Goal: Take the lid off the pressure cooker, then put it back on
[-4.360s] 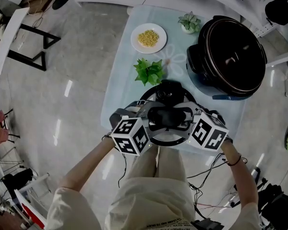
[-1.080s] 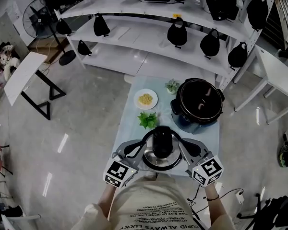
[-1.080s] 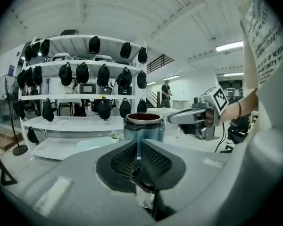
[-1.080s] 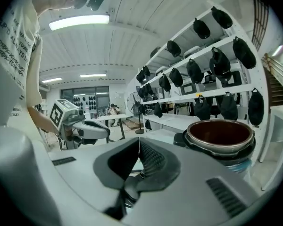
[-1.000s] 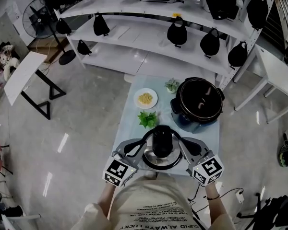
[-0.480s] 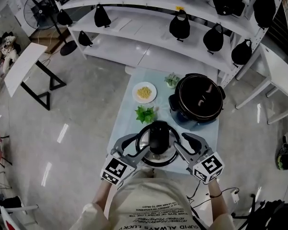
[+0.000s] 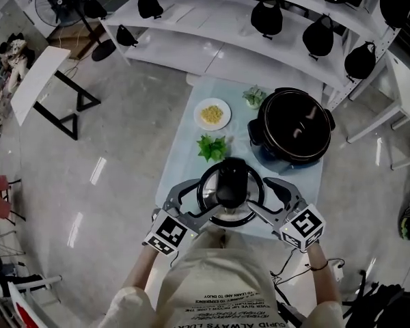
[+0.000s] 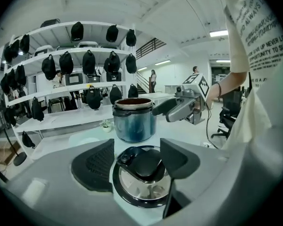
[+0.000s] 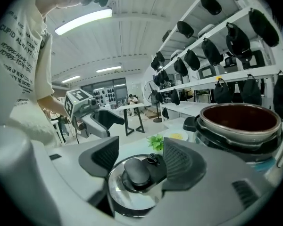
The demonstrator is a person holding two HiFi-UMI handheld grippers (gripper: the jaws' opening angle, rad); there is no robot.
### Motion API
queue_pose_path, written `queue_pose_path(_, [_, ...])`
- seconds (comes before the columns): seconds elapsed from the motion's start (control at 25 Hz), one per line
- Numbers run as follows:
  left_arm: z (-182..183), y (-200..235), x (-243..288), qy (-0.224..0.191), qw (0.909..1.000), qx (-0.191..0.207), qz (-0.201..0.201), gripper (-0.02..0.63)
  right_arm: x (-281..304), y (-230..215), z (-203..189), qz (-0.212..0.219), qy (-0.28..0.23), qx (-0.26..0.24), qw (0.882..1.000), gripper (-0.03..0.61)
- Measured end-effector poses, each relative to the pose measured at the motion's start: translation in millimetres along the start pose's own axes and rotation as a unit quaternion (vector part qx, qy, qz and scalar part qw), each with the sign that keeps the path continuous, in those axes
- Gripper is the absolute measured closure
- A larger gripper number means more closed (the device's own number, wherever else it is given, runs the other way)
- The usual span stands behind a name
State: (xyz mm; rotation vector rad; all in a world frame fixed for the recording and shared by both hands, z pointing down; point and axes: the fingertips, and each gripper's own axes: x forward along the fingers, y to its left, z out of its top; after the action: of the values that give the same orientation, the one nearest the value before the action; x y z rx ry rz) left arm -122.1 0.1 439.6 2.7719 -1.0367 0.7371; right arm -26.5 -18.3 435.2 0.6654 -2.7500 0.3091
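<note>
Lid [image 7: 230, 195] lies on the table [image 7: 184, 157] near the open cooker [image 7: 295, 125], so removal looks done; left gripper [image 7: 195, 202] and right gripper [image 7: 270, 198] flank it, jaws opening and unpressed around its rim, so replacing it calls for a fresh two-sided grip.

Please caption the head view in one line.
Lid on the table, its rim between the opening jaws of left claw and right claw; open cooker beyond.
</note>
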Motion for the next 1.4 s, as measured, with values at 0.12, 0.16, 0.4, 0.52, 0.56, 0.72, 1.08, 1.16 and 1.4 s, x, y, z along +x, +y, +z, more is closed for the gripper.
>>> queue_pose_path(0.12, [-7.0, -1.9, 7.6, 0.017, 0.9996, 0.014, -0.016, 0.324, 7.2, -0.1, -7.3, 0.016, 0.015, -0.006, 1.000, 0.296])
queue_pose_path(0.16, [-10.9, -2.9, 10.4, 0.024, 0.9993, 0.018, -0.022, 0.322, 10.0, 0.7, -11.6, 0.021, 0.022, -0.010, 0.999, 0.294])
queue_pose_path(0.4, [-30.4, -7.6, 31.8, 0.053, 0.9958, 0.043, -0.061, 0.319, 28.2, 5.1, -40.9, 0.053, 0.068, -0.035, 0.996, 0.285])
queue_pose_path(0.52, [-39.9, -7.8, 43.9, 0.061, 0.9936, 0.051, -0.080, 0.319, 38.0, 2.9, -53.7, 0.058, 0.085, -0.038, 0.994, 0.285])
queue_pose_path(0.56, [-44.1, -8.9, 46.5, 0.066, 0.9926, 0.054, -0.087, 0.319, 41.2, 4.0, -58.2, 0.062, 0.091, -0.037, 0.993, 0.285])
queue_pose_path(0.72, [-59.2, -13.1, 55.0, 0.081, 0.9883, 0.065, -0.112, 0.319, 51.4, 6.5, -72.1, 0.071, 0.109, -0.040, 0.991, 0.285])
queue_pose_path(1.08, [-81.1, -20.3, 74.0, 0.104, 0.9783, 0.092, -0.154, 0.319, 64.0, 4.8, -93.5, 0.080, 0.133, -0.056, 0.986, 0.285])
queue_pose_path(1.16, [-84.9, -22.9, 78.7, 0.109, 0.9758, 0.098, -0.163, 0.319, 65.9, 6.4, -98.4, 0.087, 0.138, -0.058, 0.985, 0.284])
queue_pose_path(1.4, [-96.3, -29.5, 90.8, 0.121, 0.9684, 0.112, -0.187, 0.319, 73.3, 9.8, -111.7, 0.110, 0.156, -0.073, 0.979, 0.284])
